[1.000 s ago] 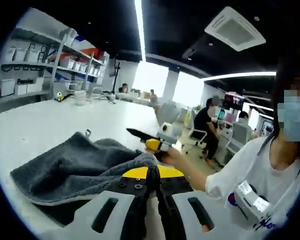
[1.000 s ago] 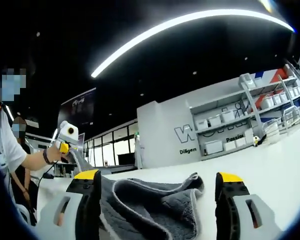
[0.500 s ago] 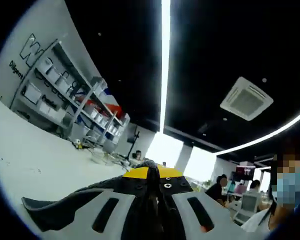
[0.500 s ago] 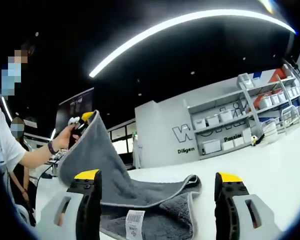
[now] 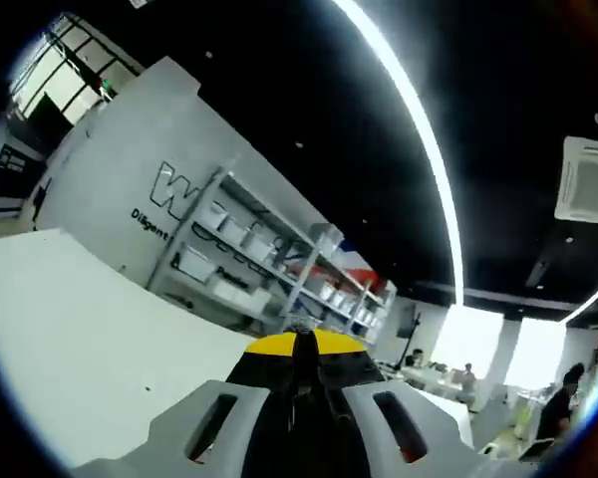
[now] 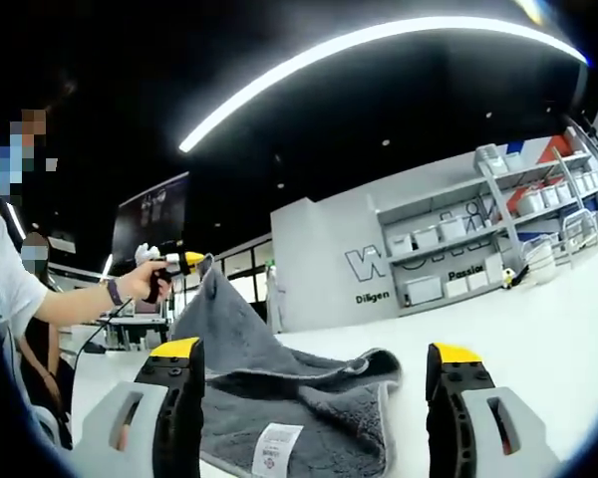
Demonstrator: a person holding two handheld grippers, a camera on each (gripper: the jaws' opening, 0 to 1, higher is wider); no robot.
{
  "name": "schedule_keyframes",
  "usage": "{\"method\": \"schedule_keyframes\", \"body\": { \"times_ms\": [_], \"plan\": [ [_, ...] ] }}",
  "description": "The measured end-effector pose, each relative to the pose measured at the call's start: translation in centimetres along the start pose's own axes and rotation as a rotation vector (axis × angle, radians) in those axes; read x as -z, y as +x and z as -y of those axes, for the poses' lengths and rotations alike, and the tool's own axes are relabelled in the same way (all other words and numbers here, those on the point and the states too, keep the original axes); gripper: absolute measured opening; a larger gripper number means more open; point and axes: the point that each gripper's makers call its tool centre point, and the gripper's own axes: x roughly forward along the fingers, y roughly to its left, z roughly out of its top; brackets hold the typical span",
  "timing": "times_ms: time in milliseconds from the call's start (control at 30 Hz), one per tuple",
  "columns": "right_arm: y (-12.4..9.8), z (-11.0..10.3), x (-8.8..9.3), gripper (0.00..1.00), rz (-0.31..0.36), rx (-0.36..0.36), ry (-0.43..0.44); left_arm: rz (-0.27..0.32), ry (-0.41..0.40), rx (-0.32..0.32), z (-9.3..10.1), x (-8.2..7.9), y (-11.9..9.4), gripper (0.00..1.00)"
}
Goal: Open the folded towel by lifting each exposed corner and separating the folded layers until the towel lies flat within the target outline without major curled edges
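Towel (image 6: pixel 279 393) corner hangs pinched in the left tool (image 6: pixel 192 261), jaws closed, lifted off the worktop (image 6: pixel 538 329); right tool (image 6: pixel 314 383) gapes wide, holding nothing

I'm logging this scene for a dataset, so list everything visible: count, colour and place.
towel: one, grey, on the table, one corner lifted
label: one, white, on the towel's near edge
table: one, white, under the towel
shelving: one unit, grey, with white bins, by the far wall
ceiling light: one, white strip, overhead
left gripper: one, yellow-tipped, pinching the raised corner
right gripper: one, white with yellow tips, fingers apart over the towel
hand: one, holding the left gripper
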Motion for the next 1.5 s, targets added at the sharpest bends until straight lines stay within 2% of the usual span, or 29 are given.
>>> {"method": "schedule_keyframes", "body": {
  "times_ms": [167,233,333,533,600,833,900,1033,1267,1400,1500],
  "plan": [
    [0.0,0.0,0.1,0.94,-0.003,-0.001,-0.003,-0.002,0.063,-0.14,-5.2,-0.8,-1.0,0.03],
    [0.0,0.1,0.1,0.94,-0.004,0.0,-0.004,0.011,0.051,-0.165,-6.4,-1.0,-1.4,0.03],
    [0.1,0.1,0.1,0.93,-0.005,0.002,-0.006,0.019,0.103,-0.234,-8.8,-1.4,-2.6,0.03],
    [0.1,0.1,0.2,0.93,-0.008,0.006,-0.008,0.021,0.134,-0.333,-12.5,-1.7,-5.2,0.03],
    [0.1,0.1,0.2,0.93,-0.009,0.005,-0.01,0.007,0.202,-0.396,-14.3,-1.9,-6.5,0.03],
    [0.1,0.1,0.4,0.93,-0.016,0.007,-0.013,-0.031,0.347,-0.514,-18.2,-2.0,-10.3,0.03],
    [0.2,0.0,0.6,0.93,-0.025,0.008,-0.019,-0.053,0.394,-0.551,-19.6,-1.6,-11.7,0.03],
    [0.3,-0.1,0.8,0.93,-0.041,0.008,-0.032,-0.094,0.433,-0.616,-22.2,-0.6,-14.0,0.03],
    [0.3,0.2,1.0,0.92,-0.05,0.023,-0.033,-0.216,0.591,-0.719,-26.8,1.3,-17.6,0.03],
    [0.3,0.3,1.1,0.92,-0.053,0.03,-0.034,-0.256,0.606,-0.739,-28.7,2.3,-18.9,0.03],
    [0.3,0.4,1.2,0.91,-0.058,0.037,-0.037,-0.257,0.56,-0.712,-29.7,2.7,-19.6,0.03]
  ]
}}
